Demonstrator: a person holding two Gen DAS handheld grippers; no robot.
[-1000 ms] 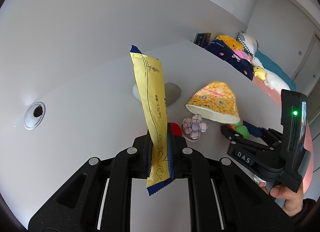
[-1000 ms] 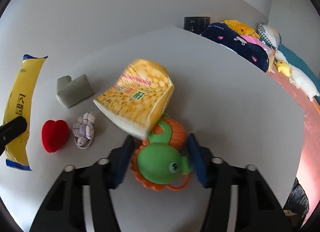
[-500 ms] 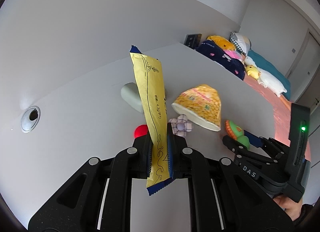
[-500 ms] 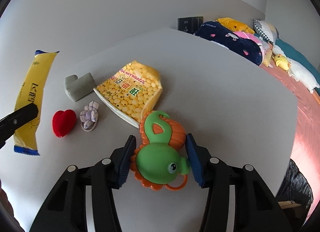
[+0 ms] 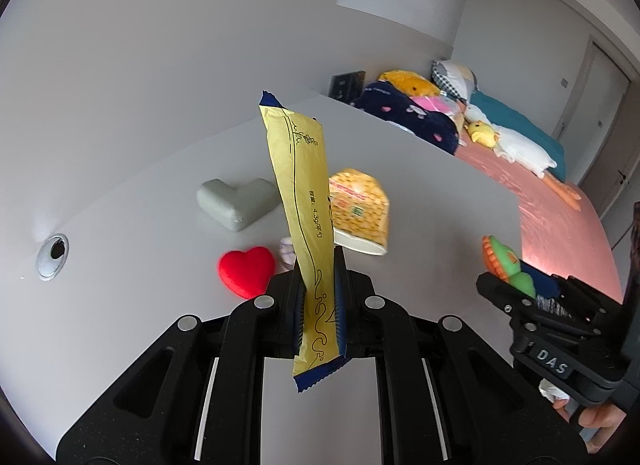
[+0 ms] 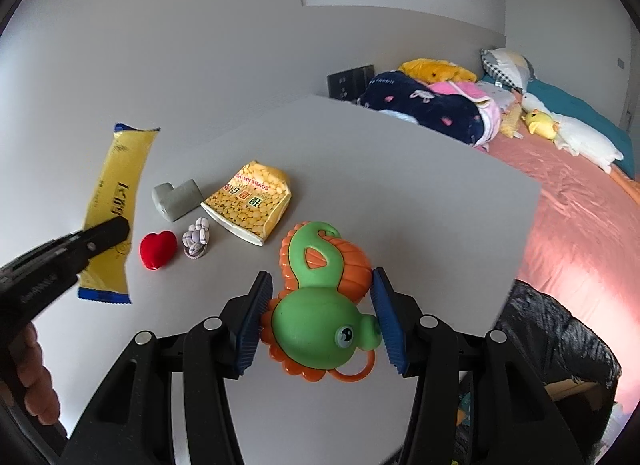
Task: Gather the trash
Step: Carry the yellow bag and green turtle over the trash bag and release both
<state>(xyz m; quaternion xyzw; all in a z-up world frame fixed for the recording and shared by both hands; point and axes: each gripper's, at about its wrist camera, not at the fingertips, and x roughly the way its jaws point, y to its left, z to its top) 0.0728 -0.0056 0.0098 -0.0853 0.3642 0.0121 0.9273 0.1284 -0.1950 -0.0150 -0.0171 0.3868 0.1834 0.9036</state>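
Yellow wrapper (image 5: 304, 201) pinched upright in our left gripper (image 5: 318, 305); our right gripper (image 6: 318, 319), right of it, clamps green toy (image 6: 320, 321).

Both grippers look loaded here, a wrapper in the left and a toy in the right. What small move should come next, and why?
Probably swing the right gripper, shut on the green and orange toy, toward the black bin bag just off the table's right edge. The left gripper already clamps the yellow wrapper clear of the table, so it could follow.
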